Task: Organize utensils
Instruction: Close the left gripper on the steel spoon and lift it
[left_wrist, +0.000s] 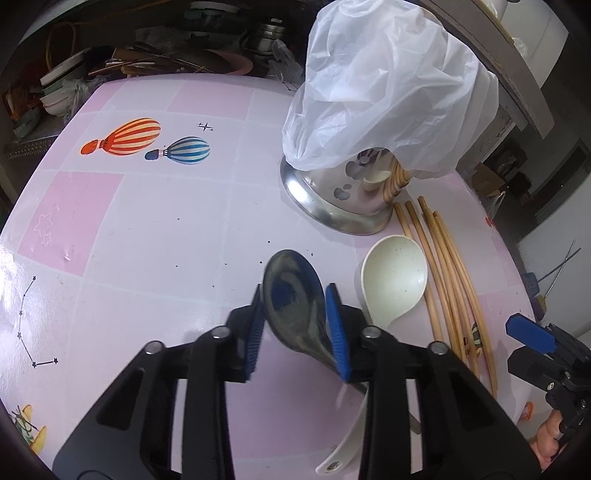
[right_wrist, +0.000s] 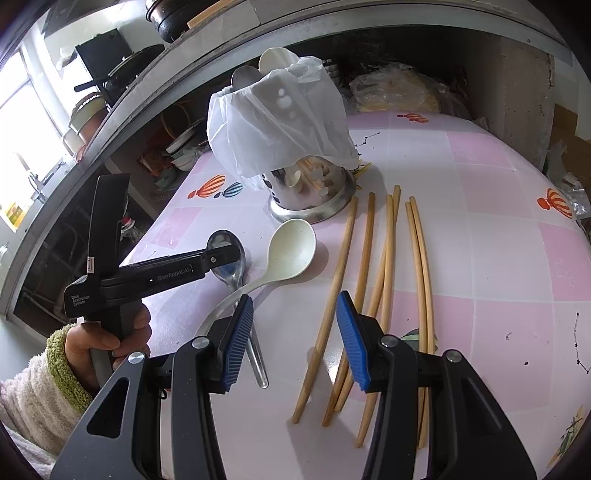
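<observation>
**Pink balloon-print table under a cluttered shelf**

Pink and pale squares cover the tablecloth (right_wrist: 480, 229), printed with striped hot-air balloons (left_wrist: 129, 136), stars and constellation lines. Beyond its far edge a dark recess holds stacked bowls, pans and metal tins; in the right wrist view a grey concrete shelf arches over this, with a bright window at far left.

At the left of that view a person's hand (right_wrist: 99, 339) in a fluffy cream sleeve with a green cuff grips the left gripper (left_wrist: 295, 325). Its blue pads press on both sides of the bowl of a metal spoon (left_wrist: 295, 306), which lies on the cloth near the near edge. Just right of it, touching at the handles, lies a cream ladle-shaped spoon (right_wrist: 291, 247). Behind both, toward the far edge, stands a perforated steel utensil holder (right_wrist: 314, 192) draped with a white plastic bag (right_wrist: 273, 122); spoons and sticks show inside. Right of the spoons, several wooden chopsticks (right_wrist: 380, 266) lie loose, roughly parallel, some crossing. The right gripper (right_wrist: 295, 339) hovers over their near ends, pads spread with nothing between them.
</observation>
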